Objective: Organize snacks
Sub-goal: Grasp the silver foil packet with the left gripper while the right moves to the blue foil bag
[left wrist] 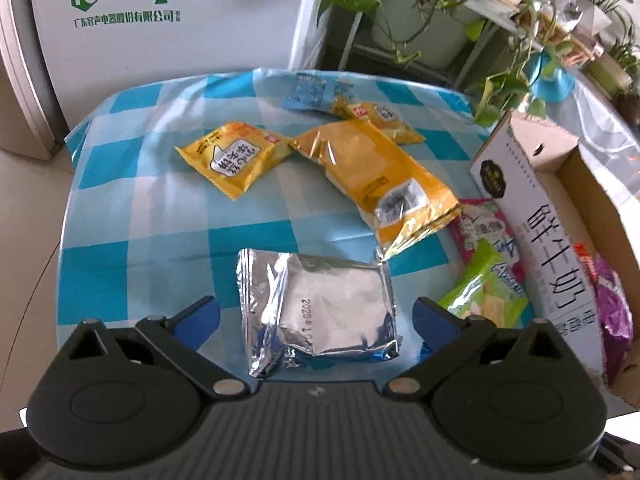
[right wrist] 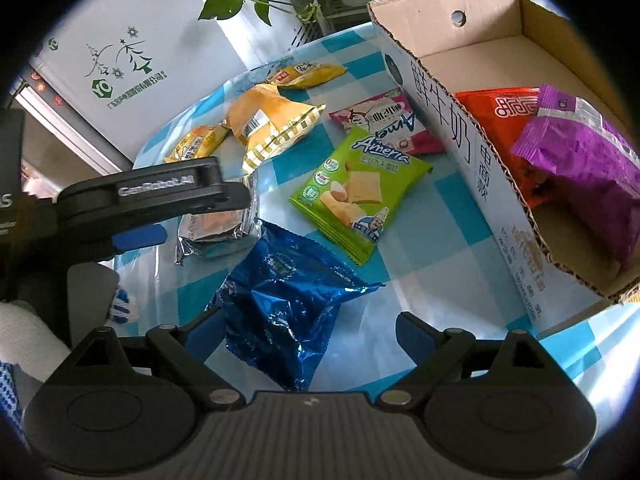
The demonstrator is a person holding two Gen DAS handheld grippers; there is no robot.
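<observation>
While both tongs (left wrist: 316, 316) (right wrist: 308, 330) gape empty, the left hides part of the silver packet (right wrist: 216, 228).

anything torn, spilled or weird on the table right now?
Nothing spilled or torn that shows. The silver packet lies printed side down, crumpled, between the open left gripper's fingers. The blue packet is creased. The yellow packets overlap loosely. The cardboard box holds only two bags.
</observation>
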